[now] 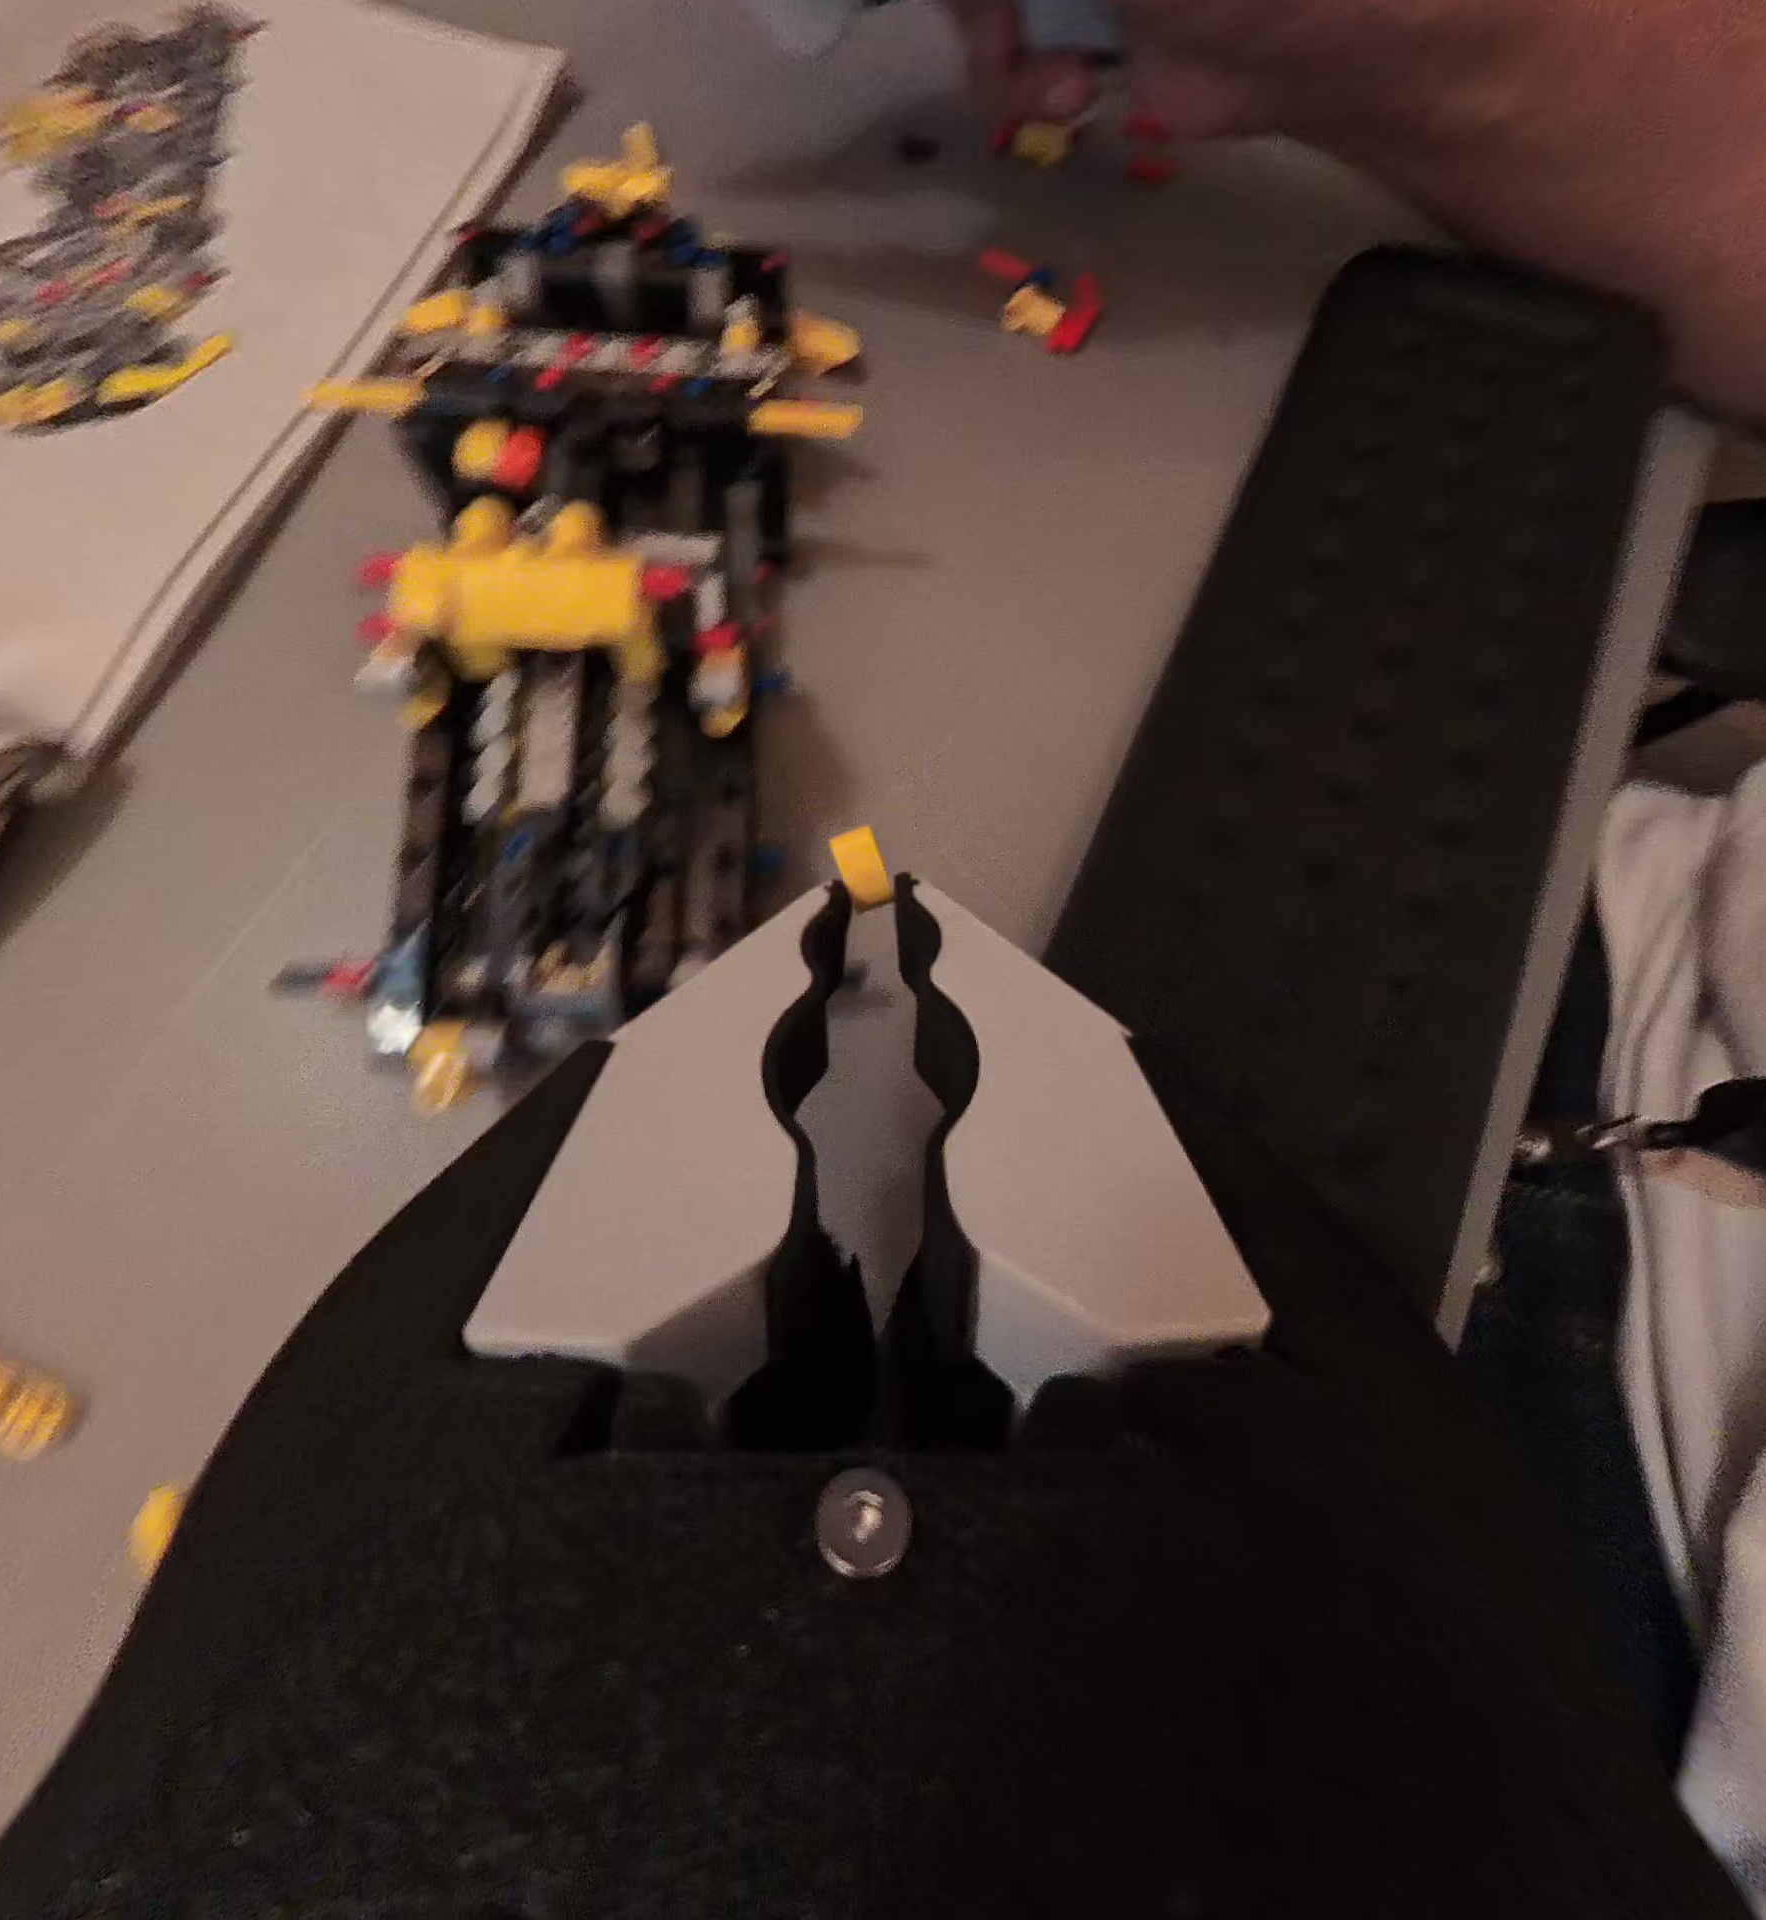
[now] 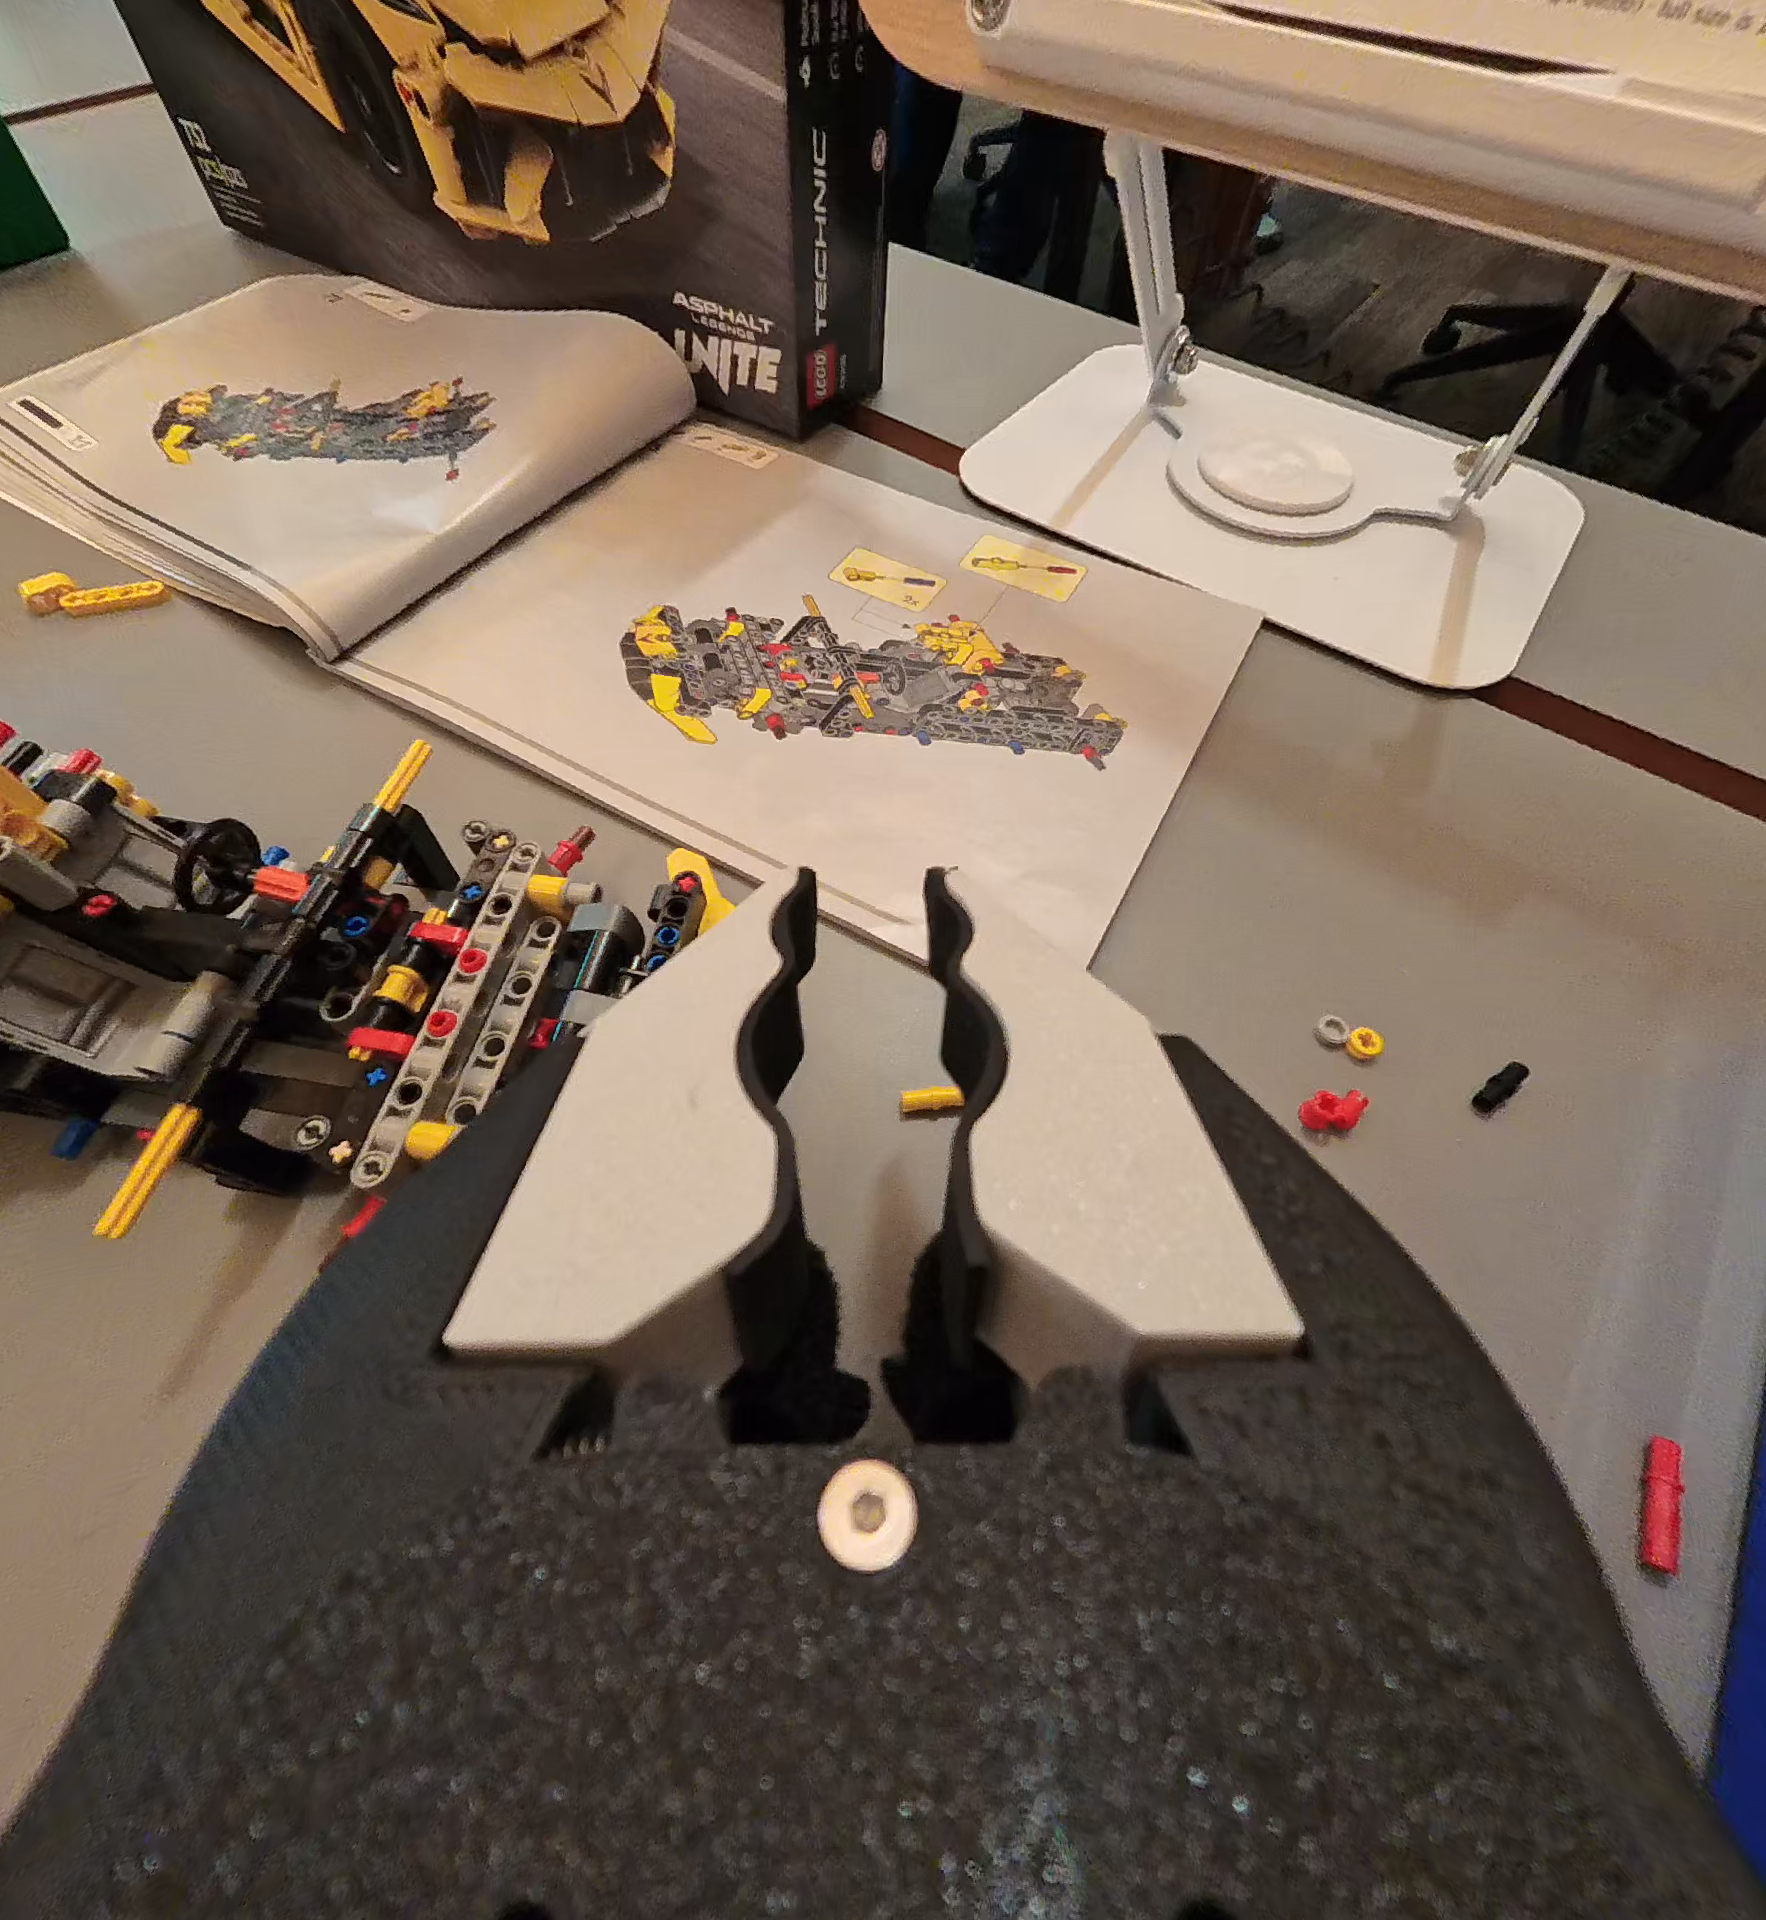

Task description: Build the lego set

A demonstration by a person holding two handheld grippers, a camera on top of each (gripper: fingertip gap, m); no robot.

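Grey table [image 2: 1378,883], left jaws pinching yellow piece [image 1: 858,868], seemingly; right jaws parted, empty.

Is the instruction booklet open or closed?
Open: the booklet lies spread on the table, two illustrated pages facing up.

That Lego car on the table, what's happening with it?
Someone is building it with two hand-held grippers. The left gripper is pinching a tiny yellow piece in its fingers, just beside the half-built black and yellow car. The right gripper is open and empty, over a small yellow pin on the table. The instruction booklet lies open nearby.
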